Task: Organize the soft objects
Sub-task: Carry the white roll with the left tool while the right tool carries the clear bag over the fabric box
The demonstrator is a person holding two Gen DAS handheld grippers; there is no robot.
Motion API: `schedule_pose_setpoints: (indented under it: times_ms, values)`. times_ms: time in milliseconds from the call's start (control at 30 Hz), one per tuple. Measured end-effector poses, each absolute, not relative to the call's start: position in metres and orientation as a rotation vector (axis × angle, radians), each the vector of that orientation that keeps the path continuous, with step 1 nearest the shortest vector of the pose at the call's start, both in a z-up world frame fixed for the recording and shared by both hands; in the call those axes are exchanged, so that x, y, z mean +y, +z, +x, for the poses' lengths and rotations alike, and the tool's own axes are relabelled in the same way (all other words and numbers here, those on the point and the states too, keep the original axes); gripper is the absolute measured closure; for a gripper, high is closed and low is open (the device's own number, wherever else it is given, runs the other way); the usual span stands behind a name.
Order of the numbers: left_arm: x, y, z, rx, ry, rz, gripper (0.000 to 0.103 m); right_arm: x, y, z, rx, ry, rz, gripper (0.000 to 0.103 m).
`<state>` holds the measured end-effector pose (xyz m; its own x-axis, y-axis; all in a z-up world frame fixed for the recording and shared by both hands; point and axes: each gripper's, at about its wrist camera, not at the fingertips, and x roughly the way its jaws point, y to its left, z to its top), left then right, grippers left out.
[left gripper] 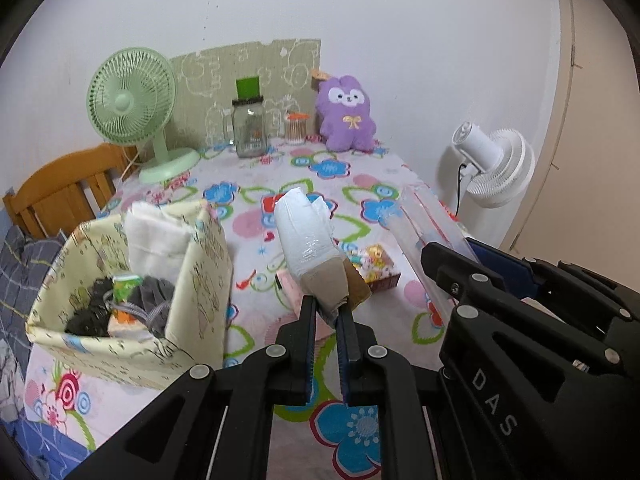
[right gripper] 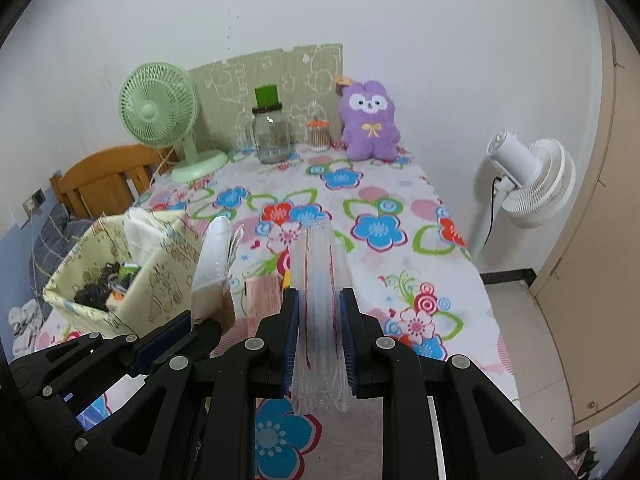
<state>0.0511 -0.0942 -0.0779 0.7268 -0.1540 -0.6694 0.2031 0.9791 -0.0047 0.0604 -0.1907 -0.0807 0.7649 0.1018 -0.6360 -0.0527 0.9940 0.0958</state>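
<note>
Nearest, at 6 o'clock in the left wrist view: left gripper, clamped tight on the brown end of a white wrapped bundle; bundle raised clear of the table, tilted toward 12 o'clock.

At 6 o'clock in the right wrist view: right gripper, closed on a clear plastic pouch with red seal lines; pouch upright between the pads, also off the table.

Beneath both, on the flowered tablecloth: pink packet and small printed box, lying just beside each other.

At 9 o'clock: cream fabric basket, holding white folded cloth, grey and dark soft items; apparent destination for the held pieces.

Farther, at 12 o'clock along the wall: green fan, glass jar, small cotton-swab pot, purple plush toy. At 2 o'clock, off the table: white fan.

Risks, as judged:
- Bundle held by one end only; sagging or slipping out likely if swung fast toward the basket.
- Slick pouch prone to sliding through the pads.
- Grippers close together; collision possible on a shared path to the basket.
- Basket soft-walled and already part full; rim snag or tipping possible.
</note>
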Motion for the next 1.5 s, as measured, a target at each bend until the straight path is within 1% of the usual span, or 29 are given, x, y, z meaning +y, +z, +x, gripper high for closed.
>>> schedule_pose_setpoints:
  times_ms: [667, 1500]
  values:
    - [-0.086, -0.035, 0.052, 0.641, -0.237, 0.096, 0.096, -0.179, -0.033, 0.06, 0.612, 0.08, 0.064, 0.08]
    - [-0.037, -0.024, 0.065, 0.631, -0.2, 0.06, 0.096, -0.13, -0.017, 0.081, 0.592, 0.129, 0.024, 0.08]
